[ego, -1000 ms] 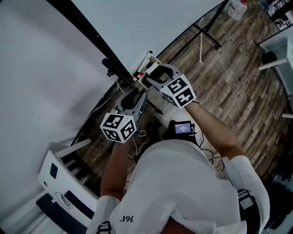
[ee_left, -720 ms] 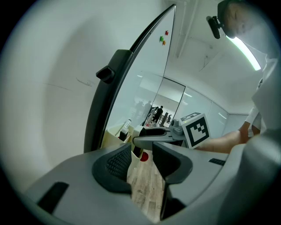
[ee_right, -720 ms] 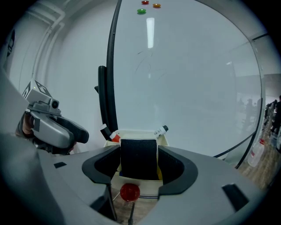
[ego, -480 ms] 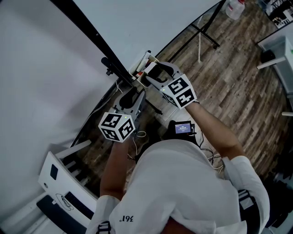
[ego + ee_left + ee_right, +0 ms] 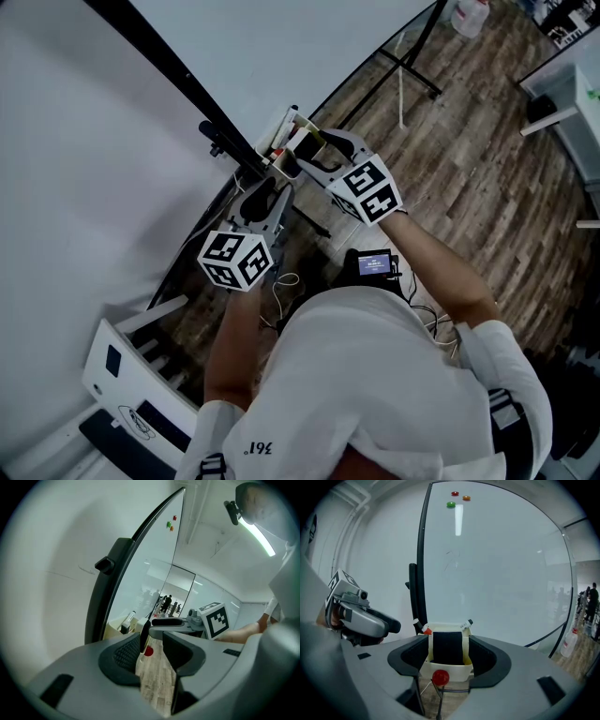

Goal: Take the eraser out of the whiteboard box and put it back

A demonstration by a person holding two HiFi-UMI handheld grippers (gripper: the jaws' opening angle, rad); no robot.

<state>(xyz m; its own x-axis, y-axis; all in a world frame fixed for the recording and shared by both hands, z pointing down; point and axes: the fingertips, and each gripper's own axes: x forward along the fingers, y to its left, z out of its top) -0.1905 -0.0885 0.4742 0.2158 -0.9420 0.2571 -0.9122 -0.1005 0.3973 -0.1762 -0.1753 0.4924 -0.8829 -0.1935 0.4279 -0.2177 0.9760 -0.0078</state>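
The whiteboard point(image 5: 112, 141) is a smooth, glossy white panel edged by a black frame point(image 5: 178, 80).

1. Left gripper point(image 5: 152, 644): it is held low beside the frame, aimed along the board's edge. Its jaws stand a narrow gap apart and hold nothing; only wood-grain floor shows between them. The ribbed dark pads are bare. Judged purpose: it is parked clear of the work, leaving access to the box.

2. Whiteboard box point(image 5: 445, 671): an open-topped, cream-coloured tray of thin, stiff material, mounted at the foot of the board. Markers point(image 5: 424, 630) lean in its rear corners. A small red ball point(image 5: 440, 677) sits just below its front wall.

3. Eraser point(image 5: 447, 641): a black, matte rectangular block, standing upright inside the box. The upright stance leaves its two flat faces exposed to a side grip.

4. Right gripper point(image 5: 449, 654): its jaws are spread wide and bracket the box, one pad at each side of the eraser. Contact cannot be confirmed; nothing is clamped. Judged step: alignment for the pick.
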